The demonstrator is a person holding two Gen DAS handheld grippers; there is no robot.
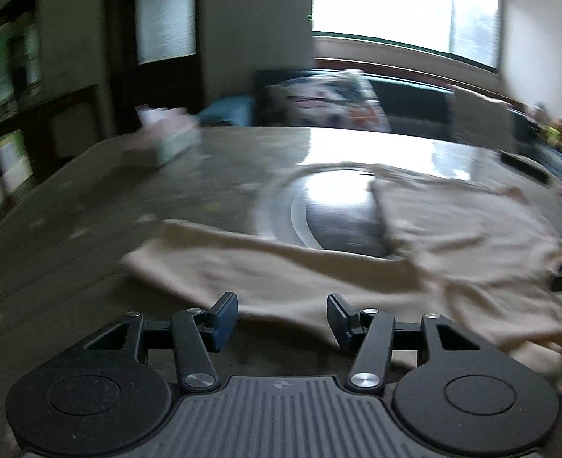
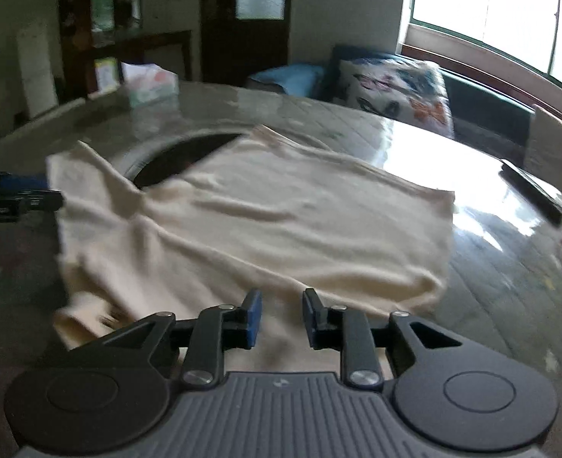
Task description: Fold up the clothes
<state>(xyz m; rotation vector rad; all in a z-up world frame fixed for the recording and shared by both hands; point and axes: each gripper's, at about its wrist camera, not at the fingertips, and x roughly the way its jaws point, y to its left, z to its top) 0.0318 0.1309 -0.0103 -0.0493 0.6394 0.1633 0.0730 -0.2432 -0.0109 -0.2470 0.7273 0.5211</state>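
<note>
Left gripper (image 1: 282, 316) jaws wide apart, empty, over the near edge of the cream garment (image 1: 319, 274), right gripper (image 2: 279, 318) parted less widely, empty, garment (image 2: 265, 221) spread on the table (image 2: 490, 286) just ahead

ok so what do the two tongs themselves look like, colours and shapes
Both look alike. The left tongs and right tongs have short fingers with blue pads, carried on black link bars with silver pivot screws. Behind sit two round black discs either side of a grey ribbed plate bearing a small logo. No cables or sleeves show.
</note>
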